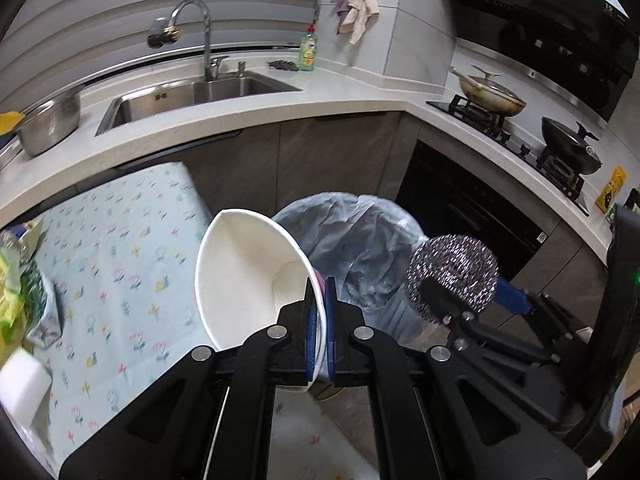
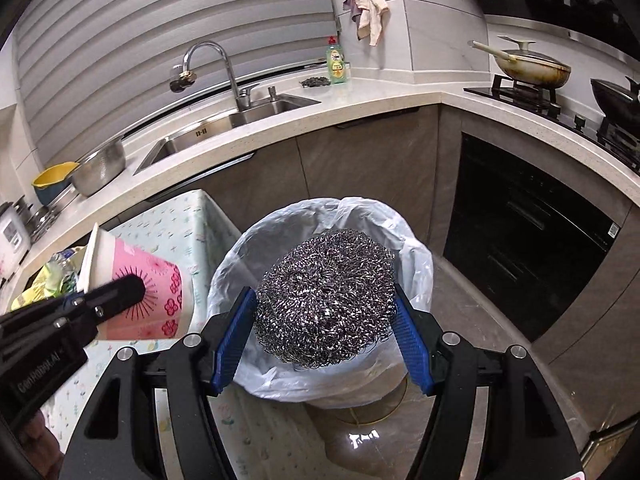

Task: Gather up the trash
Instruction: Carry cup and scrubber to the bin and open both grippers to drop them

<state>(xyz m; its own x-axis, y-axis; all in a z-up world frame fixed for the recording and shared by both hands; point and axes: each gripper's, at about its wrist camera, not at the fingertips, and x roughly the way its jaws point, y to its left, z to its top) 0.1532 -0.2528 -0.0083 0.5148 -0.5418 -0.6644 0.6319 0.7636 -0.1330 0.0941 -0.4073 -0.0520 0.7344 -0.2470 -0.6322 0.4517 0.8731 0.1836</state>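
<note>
Two grippers each carry one piece of trash. The left gripper (image 1: 319, 312) is clamped on the wall of one paper cup (image 1: 248, 276), white inside and pink with flowers outside, tipped on its side over the edge of the table (image 1: 120, 248). The right gripper (image 2: 326, 334) grips one steel scourer (image 2: 326, 298) between its blue pads (image 2: 234, 340), jaws held wide by the ball, directly above the bin (image 2: 248, 248). There is one bin, lined with a pale plastic bag, standing on the floor just beside the table.

The table wears a light cloth printed with small flowers; at its far left lie a crumpled green-and-yellow wrapper (image 1: 16, 280) and a white block (image 1: 22, 384).

Behind runs an L-shaped white counter (image 1: 340, 92) with one sink (image 1: 192, 96), one tap (image 1: 200, 36), one steel bowl (image 1: 48, 122), one yellow bowl (image 2: 52, 182) and one green soap bottle (image 1: 307, 48). Two pans sit on the hob (image 1: 516, 136), one cream with a glass lid, one black. Cloths (image 1: 358, 6) hang on the tiled wall, and a black oven (image 1: 472, 208) sits under the hob.
</note>
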